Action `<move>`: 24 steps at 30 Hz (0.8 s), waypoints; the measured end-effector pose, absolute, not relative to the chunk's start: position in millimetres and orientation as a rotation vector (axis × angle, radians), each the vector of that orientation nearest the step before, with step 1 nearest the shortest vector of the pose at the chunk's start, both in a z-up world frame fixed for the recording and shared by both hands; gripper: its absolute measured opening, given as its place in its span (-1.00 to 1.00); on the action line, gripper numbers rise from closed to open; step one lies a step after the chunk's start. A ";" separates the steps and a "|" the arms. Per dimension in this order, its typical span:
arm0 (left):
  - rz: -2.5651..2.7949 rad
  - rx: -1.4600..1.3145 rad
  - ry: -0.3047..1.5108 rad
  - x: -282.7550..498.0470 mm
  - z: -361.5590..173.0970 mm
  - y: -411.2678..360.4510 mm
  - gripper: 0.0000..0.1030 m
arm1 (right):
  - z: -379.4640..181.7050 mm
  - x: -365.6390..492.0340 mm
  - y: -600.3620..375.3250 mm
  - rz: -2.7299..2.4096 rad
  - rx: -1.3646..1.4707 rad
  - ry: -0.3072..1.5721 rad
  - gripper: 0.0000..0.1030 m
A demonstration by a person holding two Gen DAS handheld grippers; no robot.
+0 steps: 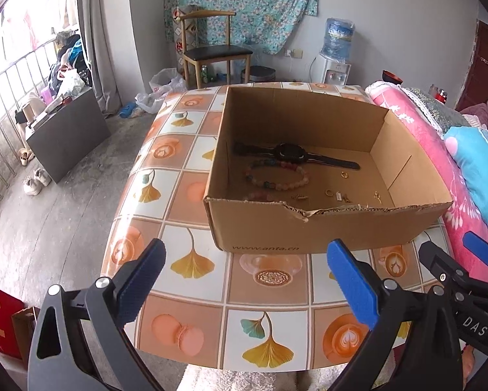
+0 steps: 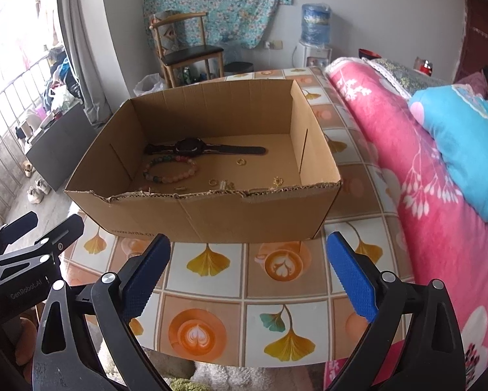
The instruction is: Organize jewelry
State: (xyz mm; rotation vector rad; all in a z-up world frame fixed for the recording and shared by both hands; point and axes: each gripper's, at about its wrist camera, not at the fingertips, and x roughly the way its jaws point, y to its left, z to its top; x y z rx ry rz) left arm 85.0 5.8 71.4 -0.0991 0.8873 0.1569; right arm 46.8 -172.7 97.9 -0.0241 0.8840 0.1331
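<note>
Jewelry all sitting in the open brown cardboard box (image 1: 309, 228), both grippers hanging back empty

The box sits on the worktop with the tile-and-ginkgo-leaf cloth (image 1: 191, 215), and on its floor lie a black wristwatch with its strap laid out flat (image 1: 296, 155), a loop bracelet of pastel beads (image 1: 278, 176) just in front of it, 1 small gold ring (image 1: 344, 174) and a scatter of tiny gold pieces (image 1: 338, 195) near the torn front wall. The left gripper (image 1: 244, 280) and the right gripper (image 2: 247, 273) hover over the worktop short of the box, jaws spread wide and holding nothing. My guess is they're kept low and back so the cameras can see in. This could be stuff still to sort, or stuff already put away, can't tell which.
</note>
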 end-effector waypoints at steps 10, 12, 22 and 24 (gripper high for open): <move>0.166 -0.106 0.923 89.3 66.1 6.2 0.89 | 91.5 48.7 -169.2 0.150 -0.036 0.911 0.80; 0.166 -0.105 0.923 89.9 66.3 6.5 0.89 | 91.2 49.0 -168.7 0.151 -0.037 0.913 0.80; 0.166 -0.103 0.923 89.7 66.1 6.6 0.89 | 92.0 49.2 -170.1 0.144 -0.037 0.913 0.80; 0.166 -0.104 0.921 89.6 66.2 6.8 0.89 | 92.3 50.0 -170.7 0.144 -0.037 0.913 0.80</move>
